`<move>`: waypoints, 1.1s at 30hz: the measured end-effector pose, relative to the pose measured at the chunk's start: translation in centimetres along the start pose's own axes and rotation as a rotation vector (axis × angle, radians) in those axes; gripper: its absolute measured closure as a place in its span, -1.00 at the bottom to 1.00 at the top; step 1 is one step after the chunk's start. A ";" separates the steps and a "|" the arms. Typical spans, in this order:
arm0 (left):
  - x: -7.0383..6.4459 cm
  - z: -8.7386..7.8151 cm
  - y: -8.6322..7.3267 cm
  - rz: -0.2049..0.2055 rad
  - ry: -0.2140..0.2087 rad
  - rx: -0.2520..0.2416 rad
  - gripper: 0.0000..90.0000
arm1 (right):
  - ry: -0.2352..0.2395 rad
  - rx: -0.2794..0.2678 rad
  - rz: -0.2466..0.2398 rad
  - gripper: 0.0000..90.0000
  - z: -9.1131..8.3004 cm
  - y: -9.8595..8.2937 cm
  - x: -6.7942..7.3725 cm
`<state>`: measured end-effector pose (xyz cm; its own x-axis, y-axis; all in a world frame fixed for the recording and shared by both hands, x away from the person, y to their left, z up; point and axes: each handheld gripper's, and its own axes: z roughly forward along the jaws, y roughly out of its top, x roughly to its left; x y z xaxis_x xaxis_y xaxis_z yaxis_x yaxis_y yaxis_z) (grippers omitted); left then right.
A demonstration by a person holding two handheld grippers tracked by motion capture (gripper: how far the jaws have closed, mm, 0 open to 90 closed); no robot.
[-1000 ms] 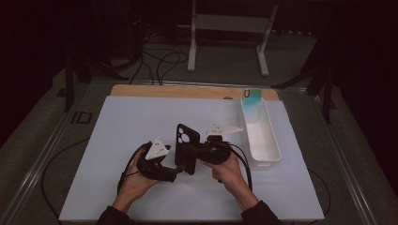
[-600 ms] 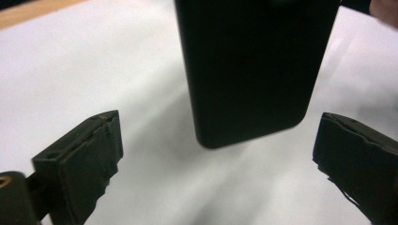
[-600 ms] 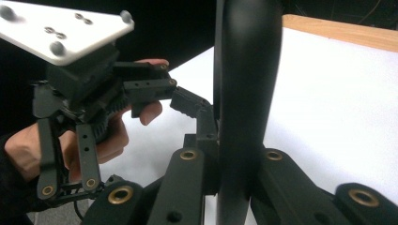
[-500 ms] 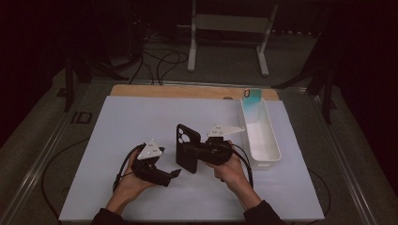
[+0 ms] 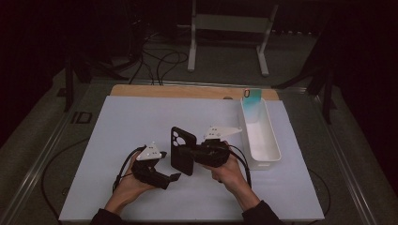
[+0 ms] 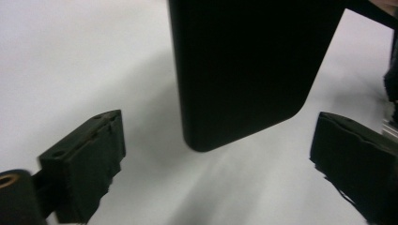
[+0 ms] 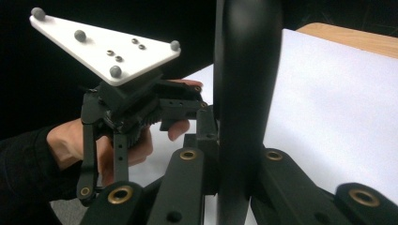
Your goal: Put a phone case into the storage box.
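White tabletop (image 5: 141, 117), dark surroundings. Right gripper (image 5: 190, 153) pinches black phone case (image 5: 183, 150) upright at frame centre; case top cut off in right gripper view. Left gripper (image 5: 174, 177) jaws spread, lower left, just beside case.

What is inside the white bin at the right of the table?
A teal phone case stands upright at the far end of the white bin, leaning on its end wall. The rest of the visible floor looks bare; the near wall hides the floor strip just behind it.

Two phone cases: one black (image 5: 182, 150), one teal (image 5: 251, 99); one white bin (image 5: 261, 140).
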<state>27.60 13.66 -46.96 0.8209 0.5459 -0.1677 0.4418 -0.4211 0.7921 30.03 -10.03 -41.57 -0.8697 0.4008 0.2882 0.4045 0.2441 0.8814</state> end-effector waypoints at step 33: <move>0.0 0.1 -0.4 0.040 -0.233 0.005 0.36 | 0.136 0.003 -0.104 0.89 0.3 0.2 0.4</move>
<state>27.45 13.81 -47.36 0.8988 0.3474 -0.2675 0.4087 -0.4432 0.7978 29.85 -9.52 -41.38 -0.9371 0.2497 0.2438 0.3110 0.2808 0.9080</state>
